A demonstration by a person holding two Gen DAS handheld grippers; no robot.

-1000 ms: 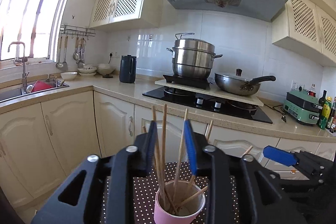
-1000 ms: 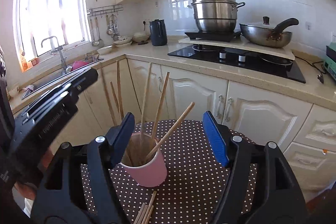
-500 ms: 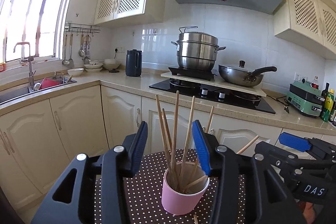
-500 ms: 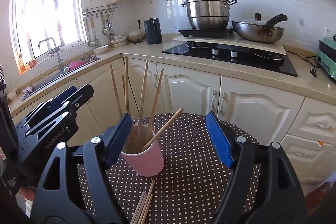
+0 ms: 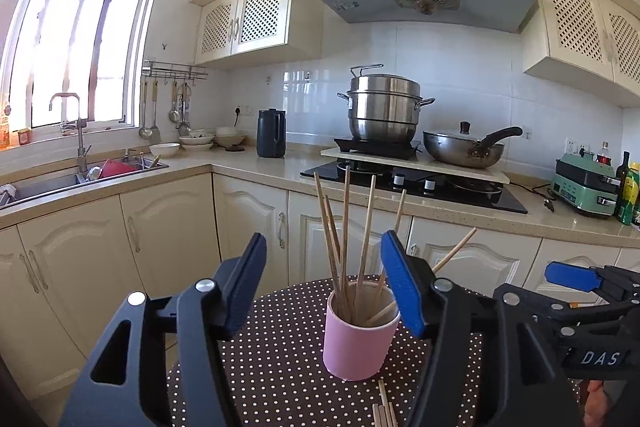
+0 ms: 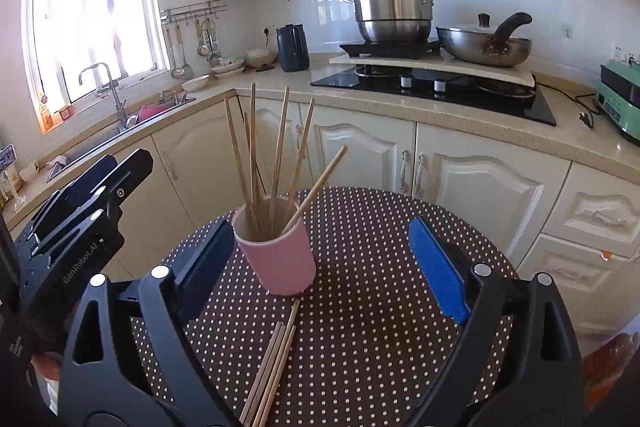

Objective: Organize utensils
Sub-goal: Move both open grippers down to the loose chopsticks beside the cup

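A pink cup (image 5: 360,337) (image 6: 280,259) stands on the round dotted table (image 5: 276,367) (image 6: 380,227) with several wooden chopsticks (image 5: 345,227) (image 6: 278,147) upright in it. A few loose chopsticks (image 6: 272,371) (image 5: 384,413) lie flat on the cloth just in front of the cup. My left gripper (image 5: 324,283) faces the cup, its jaws opening; the pads frame the cup without touching it. My right gripper (image 6: 324,263) is wide and still opening, with the cup near its left pad and nothing gripped.
Cream cabinets and a counter run behind the table. On the counter are a hob with a steel steamer pot (image 5: 384,107) and a wok (image 5: 464,147), a dark kettle (image 5: 271,133), bowls and a sink (image 5: 80,179). A green appliance (image 5: 584,187) sits at the right.
Both grippers have drawn back from the cup and their jaws have widened. The chopsticks that stood between the left pads now stand free in the cup. The loose chopsticks have come into view.
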